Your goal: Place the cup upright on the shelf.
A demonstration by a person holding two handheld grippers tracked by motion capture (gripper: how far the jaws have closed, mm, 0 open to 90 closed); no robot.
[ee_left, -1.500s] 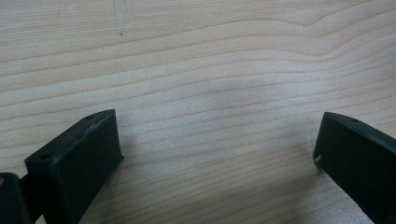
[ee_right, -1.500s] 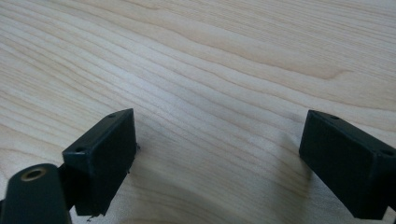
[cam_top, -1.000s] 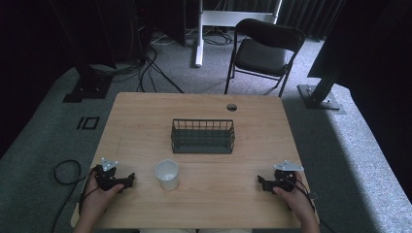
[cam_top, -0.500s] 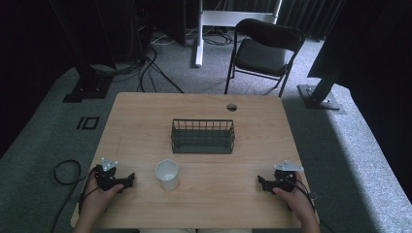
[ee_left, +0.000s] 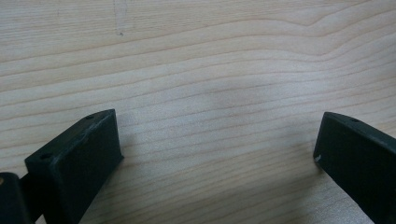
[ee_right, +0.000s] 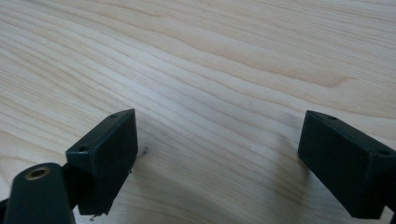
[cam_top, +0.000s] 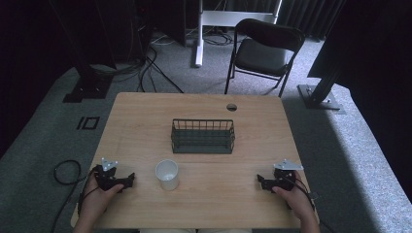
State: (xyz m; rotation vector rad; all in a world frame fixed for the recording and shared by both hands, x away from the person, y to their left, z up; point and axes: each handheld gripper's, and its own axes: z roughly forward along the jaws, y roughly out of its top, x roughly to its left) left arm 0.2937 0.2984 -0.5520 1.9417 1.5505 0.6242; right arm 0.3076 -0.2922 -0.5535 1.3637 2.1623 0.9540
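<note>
Resting both tongs, left [cam_top: 127, 181] and right [cam_top: 261, 181], spread apart | wire basket [cam_top: 203, 136] empty | white cup [cam_top: 167, 174] upright

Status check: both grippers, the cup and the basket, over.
Left gripper open, empty, low over table. Right gripper same. White cup upright, near wire basket. Nothing between.
</note>
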